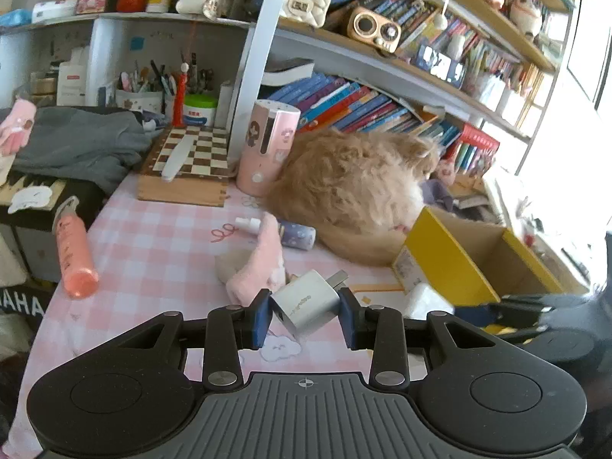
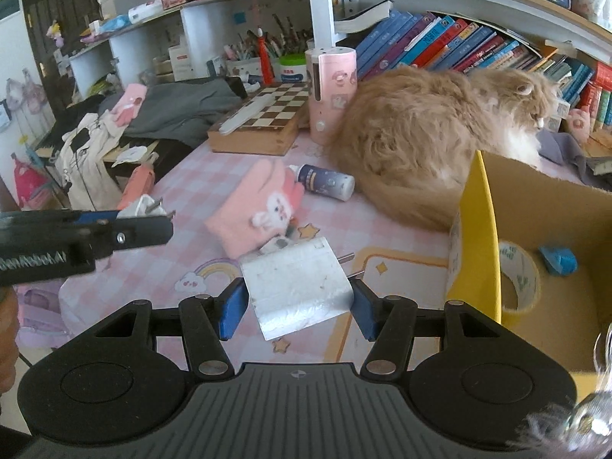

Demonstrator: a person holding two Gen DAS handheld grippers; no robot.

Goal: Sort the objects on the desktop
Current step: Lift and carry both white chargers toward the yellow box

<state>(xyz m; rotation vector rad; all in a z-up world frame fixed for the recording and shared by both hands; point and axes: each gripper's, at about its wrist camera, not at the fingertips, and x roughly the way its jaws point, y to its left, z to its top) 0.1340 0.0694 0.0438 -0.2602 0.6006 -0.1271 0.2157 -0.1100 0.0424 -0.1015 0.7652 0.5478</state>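
My left gripper is shut on a silver plug adapter, held above the pink checked tablecloth. My right gripper is shut on a white plug charger, just left of the yellow cardboard box. The box holds a tape roll and a blue object. On the cloth lie a pink glove, a dark blue bottle and an orange-pink tube. The left gripper also shows at the left of the right wrist view.
An orange cat lies on the desk behind the box. A chessboard box and a pink cylinder stand at the back. Grey clothes lie at the left. Bookshelves line the back wall.
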